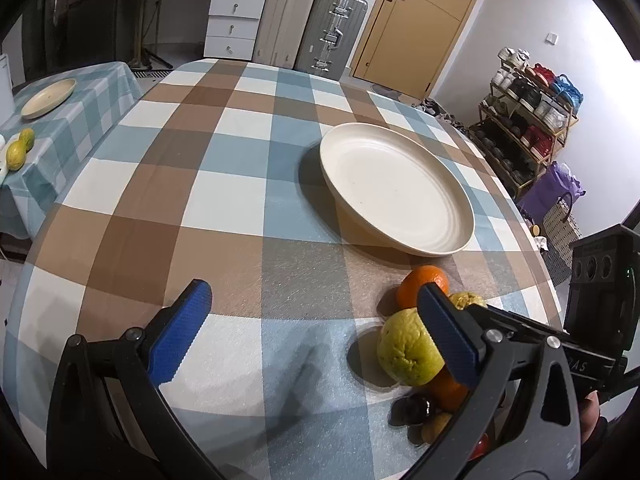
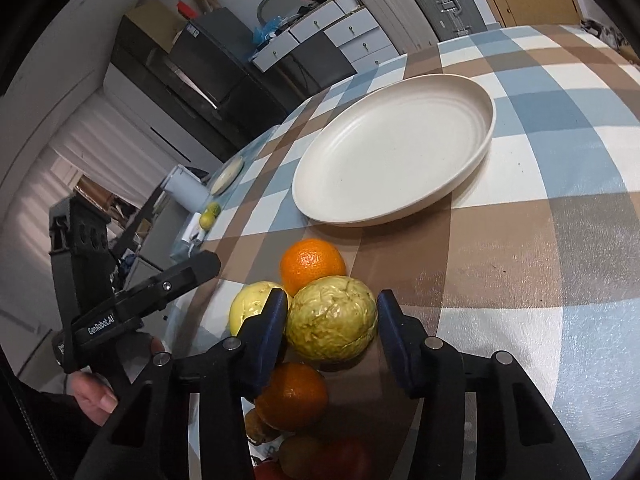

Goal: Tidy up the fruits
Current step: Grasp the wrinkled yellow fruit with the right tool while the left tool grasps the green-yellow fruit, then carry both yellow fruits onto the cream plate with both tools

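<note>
A cream plate (image 1: pixel 400 188) (image 2: pixel 396 148) lies empty on the checked tablecloth. A pile of fruit sits near it: an orange (image 1: pixel 424 284) (image 2: pixel 312 266), a smooth yellow-green fruit (image 1: pixel 408 348) (image 2: pixel 252 304), a wrinkled yellow-green fruit (image 2: pixel 332 324) (image 1: pixel 466 300), a second orange (image 2: pixel 292 396) and small dark fruits (image 1: pixel 414 410). My right gripper (image 2: pixel 332 332) is open, its blue pads on either side of the wrinkled fruit, close to it. My left gripper (image 1: pixel 316 334) is open wide and empty above the cloth, its right finger in front of the pile.
A second table at the left holds a cream plate (image 1: pixel 48 98) and two lemons (image 1: pixel 18 152). Suitcases (image 1: pixel 312 28), drawers and a door stand beyond the far table edge. A shoe rack (image 1: pixel 528 128) stands at the right.
</note>
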The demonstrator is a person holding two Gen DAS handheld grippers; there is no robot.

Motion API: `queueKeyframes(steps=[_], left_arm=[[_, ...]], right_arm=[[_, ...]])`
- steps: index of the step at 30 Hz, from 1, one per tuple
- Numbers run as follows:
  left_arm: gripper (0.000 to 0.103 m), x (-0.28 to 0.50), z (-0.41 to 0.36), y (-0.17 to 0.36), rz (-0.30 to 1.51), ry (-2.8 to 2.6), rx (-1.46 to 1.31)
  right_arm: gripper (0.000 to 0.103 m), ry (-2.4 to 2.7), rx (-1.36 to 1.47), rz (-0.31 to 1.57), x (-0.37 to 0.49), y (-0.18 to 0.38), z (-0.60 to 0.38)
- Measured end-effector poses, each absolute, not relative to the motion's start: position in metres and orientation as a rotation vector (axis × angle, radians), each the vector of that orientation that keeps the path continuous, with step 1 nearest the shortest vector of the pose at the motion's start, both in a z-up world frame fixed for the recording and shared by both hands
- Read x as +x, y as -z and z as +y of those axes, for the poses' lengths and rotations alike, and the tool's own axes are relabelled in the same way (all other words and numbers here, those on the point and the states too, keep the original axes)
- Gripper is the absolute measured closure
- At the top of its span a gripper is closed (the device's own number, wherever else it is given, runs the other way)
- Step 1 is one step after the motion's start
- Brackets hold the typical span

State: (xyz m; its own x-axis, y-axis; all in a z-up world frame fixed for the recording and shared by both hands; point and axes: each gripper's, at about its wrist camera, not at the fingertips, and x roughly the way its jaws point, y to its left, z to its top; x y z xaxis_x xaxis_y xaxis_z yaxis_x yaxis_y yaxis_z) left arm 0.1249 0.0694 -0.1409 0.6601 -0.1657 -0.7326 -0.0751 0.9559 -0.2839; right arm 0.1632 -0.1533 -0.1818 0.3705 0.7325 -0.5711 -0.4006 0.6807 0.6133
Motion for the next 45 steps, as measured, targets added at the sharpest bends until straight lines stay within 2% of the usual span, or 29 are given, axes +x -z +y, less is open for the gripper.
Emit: queueKeyframes(steps=[30,35,40,43,45], left_arm=[[0.002,0.123,0.038,0.159,1.005,0.21,-0.408],[0.02,0.125,0.028,0.166,1.04,0.24,-0.395],[0.033,0.125,0.021,0.165,1.038,0.294,-0.402],[0.057,0.125,0.016,0.167,1.062,0.321,-0.384],[0.057,0.124,0.015,0.169,1.065,0.346,-0.382]], right_arm=[[0.056,-0.74,0.493,0.797,0.149,0.165,-0.203],[0.056,-0.748,0.507,0.783,0.147,0.164,-0.21],[0.056,-0.753,0.51,0.785,0.147,0.166,-0.212],[0.056,-0.755,0.511,0.784,0.147,0.166,-0.212],[0.056,-0.755,0.512,0.784,0.148,0.167,-0.213]])
